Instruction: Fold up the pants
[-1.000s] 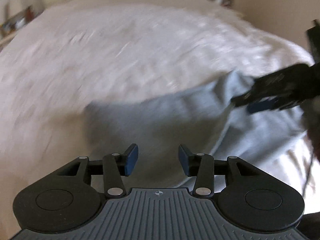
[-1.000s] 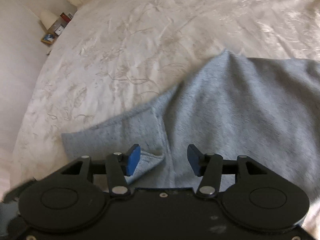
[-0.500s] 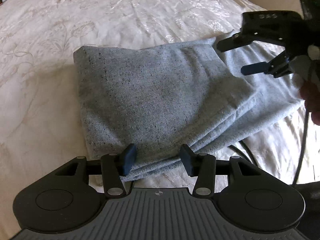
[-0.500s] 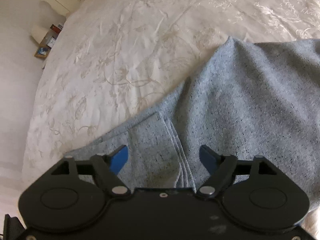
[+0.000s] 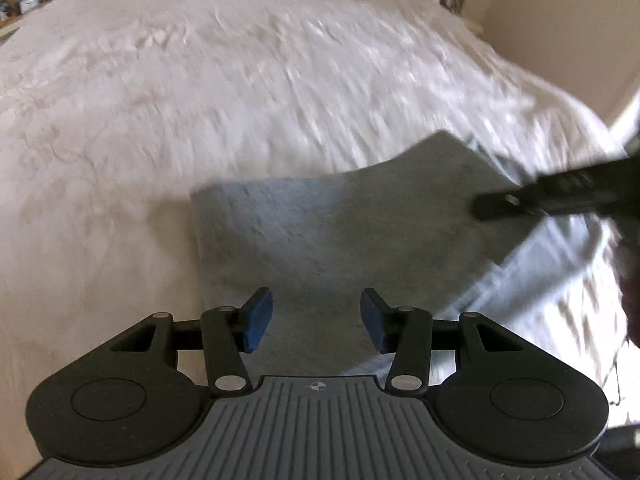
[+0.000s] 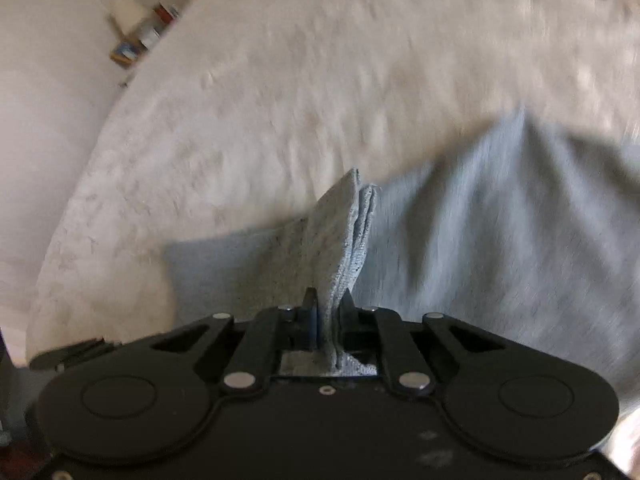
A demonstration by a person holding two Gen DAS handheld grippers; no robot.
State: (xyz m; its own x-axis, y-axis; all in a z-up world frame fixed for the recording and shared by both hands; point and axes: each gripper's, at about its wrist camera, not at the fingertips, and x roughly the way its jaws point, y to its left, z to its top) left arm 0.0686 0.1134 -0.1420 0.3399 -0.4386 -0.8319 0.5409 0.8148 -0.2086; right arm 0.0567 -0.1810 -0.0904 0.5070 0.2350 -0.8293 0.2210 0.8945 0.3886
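Both views motion-blurred, fine detail soft.

One pair of pants (image 5: 340,232): grey speckled knit, sweatpant-type fabric, lying on the bed (image 5: 200,80) as a folded, roughly rectangular stack. Left wrist view shows a flat upper panel with lighter layers stepping out along its right edge. Exact layer count not readable through the blur.

Bed cover: cream-white, slight sheen, wrinkled, faint embroidered pattern. One bed, fills most of both frames.

Right claw (image 6: 328,324): clenched on the pants. Jaws have just snapped closed and the fabric is pinched between the blue pads. A stacked edge of several knit layers stands up out of the jaws as a narrow pointed flap, ribbed layer edges visible on its right side. The rest of the garment (image 6: 500,240) drapes away to the right in broad soft folds down to the bed.

Left claw (image 5: 316,320): released, jaws parted about halfway, two blue pads with a clear gap. It hovers over the near edge of the folded stack; grey fabric shows through the gap, but the pads press on nothing.

From the left wrist view, the right claw (image 5: 504,200) comes in from the right as a black bar at the stack's right corner.

Small clutter (image 6: 136,36) sits off the bed's far-left edge, too blurred to identify.
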